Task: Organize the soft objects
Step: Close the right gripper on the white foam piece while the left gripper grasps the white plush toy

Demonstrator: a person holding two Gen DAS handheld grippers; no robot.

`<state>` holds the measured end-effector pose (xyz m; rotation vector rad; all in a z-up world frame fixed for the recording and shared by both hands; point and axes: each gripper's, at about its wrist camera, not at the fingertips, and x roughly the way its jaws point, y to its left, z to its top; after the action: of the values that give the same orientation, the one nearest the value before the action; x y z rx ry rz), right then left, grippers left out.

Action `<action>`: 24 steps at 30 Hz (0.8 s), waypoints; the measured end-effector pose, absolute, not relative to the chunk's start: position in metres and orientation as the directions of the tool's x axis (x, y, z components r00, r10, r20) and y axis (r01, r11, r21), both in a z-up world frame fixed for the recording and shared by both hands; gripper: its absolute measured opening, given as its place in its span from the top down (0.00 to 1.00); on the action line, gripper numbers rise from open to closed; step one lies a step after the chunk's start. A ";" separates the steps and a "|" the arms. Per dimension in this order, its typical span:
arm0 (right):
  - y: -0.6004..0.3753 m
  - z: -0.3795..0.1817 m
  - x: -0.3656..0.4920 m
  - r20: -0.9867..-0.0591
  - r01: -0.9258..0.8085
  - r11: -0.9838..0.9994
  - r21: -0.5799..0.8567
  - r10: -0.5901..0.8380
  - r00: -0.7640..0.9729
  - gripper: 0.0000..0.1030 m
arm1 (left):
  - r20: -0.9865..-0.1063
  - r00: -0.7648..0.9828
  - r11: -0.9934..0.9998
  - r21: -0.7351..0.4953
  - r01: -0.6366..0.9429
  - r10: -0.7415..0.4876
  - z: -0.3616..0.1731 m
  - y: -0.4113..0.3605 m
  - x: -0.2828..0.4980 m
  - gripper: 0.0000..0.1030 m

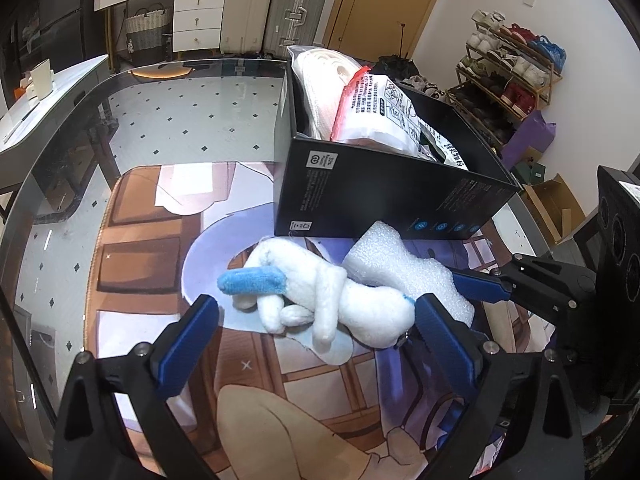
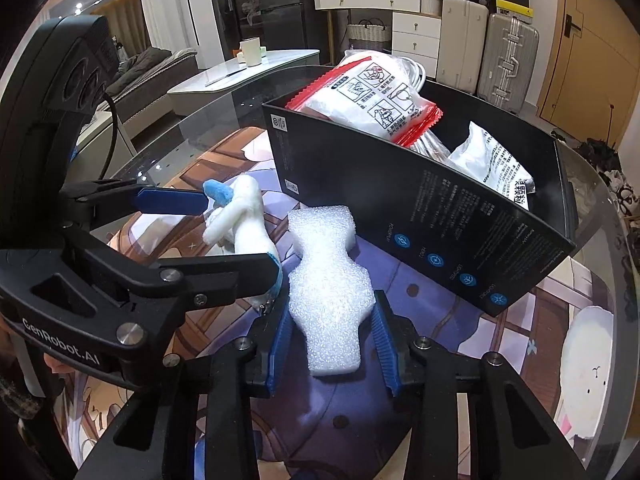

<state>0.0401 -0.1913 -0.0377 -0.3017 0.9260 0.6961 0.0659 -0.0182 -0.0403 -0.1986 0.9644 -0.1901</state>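
The right gripper (image 2: 331, 334) squeezes the white foam piece (image 2: 326, 292) low in the middle of its view. The left gripper (image 1: 316, 320) is wide apart around the white plush toy (image 1: 320, 296) — mid-frame, on the counter (image 1: 192, 120), below the black box (image 1: 384, 196).

right gripper (image 2: 331, 334), jaws clamping foam piece (image 2: 326, 280)

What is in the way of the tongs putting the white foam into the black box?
Only the box's near wall stands between the foam piece, held in the right tongs, and the inside. Bags already fill part of the box.
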 end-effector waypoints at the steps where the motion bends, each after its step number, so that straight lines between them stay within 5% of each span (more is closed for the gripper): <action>1: -0.193 -0.038 0.039 -0.813 -0.665 0.745 0.051 0.417 0.406 0.63 | -0.796 0.554 0.966 -0.251 0.067 -0.246 -0.041 -0.020 0.068 0.05; 24: -0.233 -0.040 0.025 -0.790 -0.570 0.821 0.037 0.373 0.486 0.63 | -0.803 0.552 0.962 -0.273 -0.006 -0.224 -0.044 -0.014 0.080 0.05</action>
<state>0.0250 -0.2331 -0.0403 -0.2438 0.8944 0.5805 0.0796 -0.0137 -0.0444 -0.2564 0.9798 -0.1310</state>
